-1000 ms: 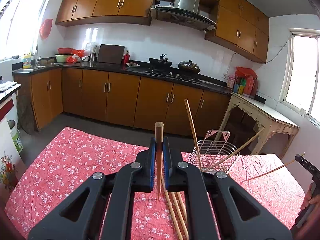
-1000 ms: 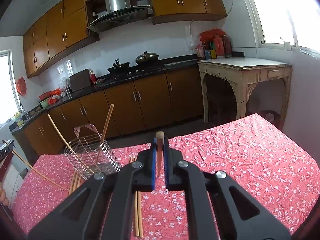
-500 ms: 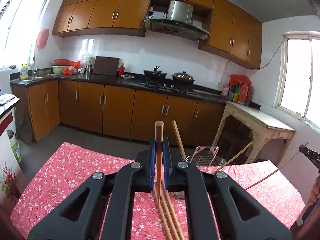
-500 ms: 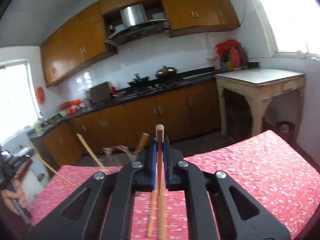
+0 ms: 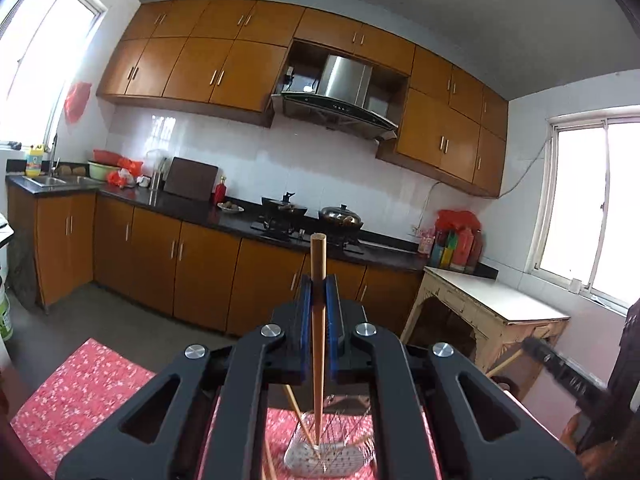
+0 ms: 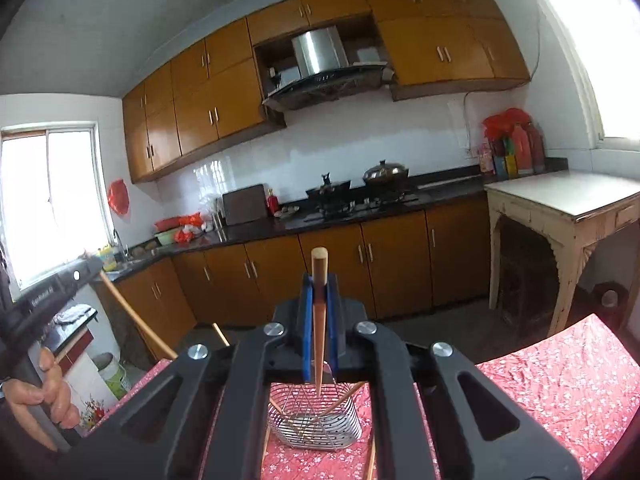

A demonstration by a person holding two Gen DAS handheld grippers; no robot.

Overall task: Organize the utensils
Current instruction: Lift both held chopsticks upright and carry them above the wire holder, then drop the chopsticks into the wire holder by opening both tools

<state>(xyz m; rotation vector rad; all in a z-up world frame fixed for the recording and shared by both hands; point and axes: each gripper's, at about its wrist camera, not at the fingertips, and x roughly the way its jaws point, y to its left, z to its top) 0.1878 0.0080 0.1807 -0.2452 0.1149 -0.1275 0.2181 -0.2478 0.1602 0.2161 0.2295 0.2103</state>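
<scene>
both clamped tight, left gripper [image 5: 319, 296] and right gripper [image 6: 319, 300], each on an upright chopstick [image 5: 318, 320] at frame centre above the wire basket [image 6: 316, 420].

Orange-brown cabinets [image 5: 188, 68] line white-tiled walls [image 5: 240, 152] above a black counter [image 5: 192, 208], with bright windows [image 5: 592, 204].

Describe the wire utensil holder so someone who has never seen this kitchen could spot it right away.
Start at the table with the red floral tablecloth. The utensil holder stands on it, below the right tongs. It is a shiny wire basket with a perforated metal base and chopsticks leaning inside, the only metal thing on the cloth.
</scene>
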